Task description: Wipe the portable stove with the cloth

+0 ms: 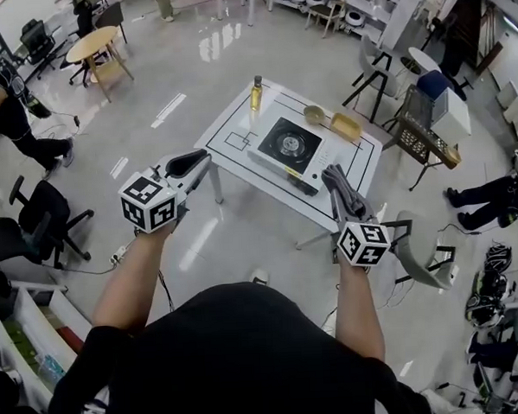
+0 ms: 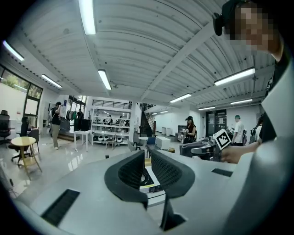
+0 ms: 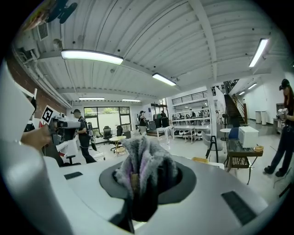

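Right gripper (image 1: 343, 201), fingers clamped on the cloth (image 3: 143, 166), sits just short of the stove's (image 1: 289, 146) near right corner, closer than the left gripper (image 1: 196, 162), fingers shut on nothing.

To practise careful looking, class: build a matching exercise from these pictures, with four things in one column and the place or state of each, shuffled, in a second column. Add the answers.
Things:
1. portable stove
2. bottle
3. cloth
4. left gripper

Places or states:
A. shut, with nothing in it
B. clamped in the right gripper
C. in the middle of the white table
D. upright near the far corner of that table

Pairs: 1-C, 2-D, 3-B, 4-A
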The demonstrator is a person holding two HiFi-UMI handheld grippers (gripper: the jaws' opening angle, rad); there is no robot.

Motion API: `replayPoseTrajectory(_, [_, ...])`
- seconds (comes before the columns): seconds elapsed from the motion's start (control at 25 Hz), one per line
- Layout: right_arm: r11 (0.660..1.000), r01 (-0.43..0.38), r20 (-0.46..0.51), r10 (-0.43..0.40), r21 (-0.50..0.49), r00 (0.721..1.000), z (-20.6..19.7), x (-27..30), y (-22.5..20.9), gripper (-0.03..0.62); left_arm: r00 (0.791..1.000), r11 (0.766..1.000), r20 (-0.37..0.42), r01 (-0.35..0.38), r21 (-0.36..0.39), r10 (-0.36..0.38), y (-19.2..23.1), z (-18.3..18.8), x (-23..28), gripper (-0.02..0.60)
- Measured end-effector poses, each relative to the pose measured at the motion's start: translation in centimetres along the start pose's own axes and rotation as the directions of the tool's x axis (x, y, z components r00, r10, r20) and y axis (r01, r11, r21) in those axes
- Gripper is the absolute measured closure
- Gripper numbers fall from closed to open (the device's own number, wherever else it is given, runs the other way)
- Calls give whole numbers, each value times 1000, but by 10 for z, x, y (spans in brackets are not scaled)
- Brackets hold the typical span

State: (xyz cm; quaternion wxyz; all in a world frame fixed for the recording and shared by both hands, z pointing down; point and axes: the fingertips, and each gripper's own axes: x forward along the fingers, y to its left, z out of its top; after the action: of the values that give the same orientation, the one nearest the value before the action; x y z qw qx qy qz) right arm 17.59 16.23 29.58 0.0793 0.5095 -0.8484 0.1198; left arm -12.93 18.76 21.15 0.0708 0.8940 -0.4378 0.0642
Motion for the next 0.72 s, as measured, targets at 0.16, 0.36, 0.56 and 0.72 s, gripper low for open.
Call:
replayPoseTrajectory(0.16, [998,-53,-5,52,-24,999,9,36,-10,479,999,999,-13,-33,-8,33,14,3,20,517])
replayPoseTrajectory(0.36, [993,-103,-19,102,-55,995,15,77,-24,479,998,997,-28,-65,-43,64,34,-7,49,518])
replayPoseTrajectory(0.56, [986,-142,-47,139,-84,989,13,111,-37,479,996,993,-28,-86,-76,85,55,-15,80,522])
replayPoseTrajectory(0.72, [979,-176,-73,169,-102,983,6,136,-47,479,994,989,-26,-105,-106,103,72,-25,102,522])
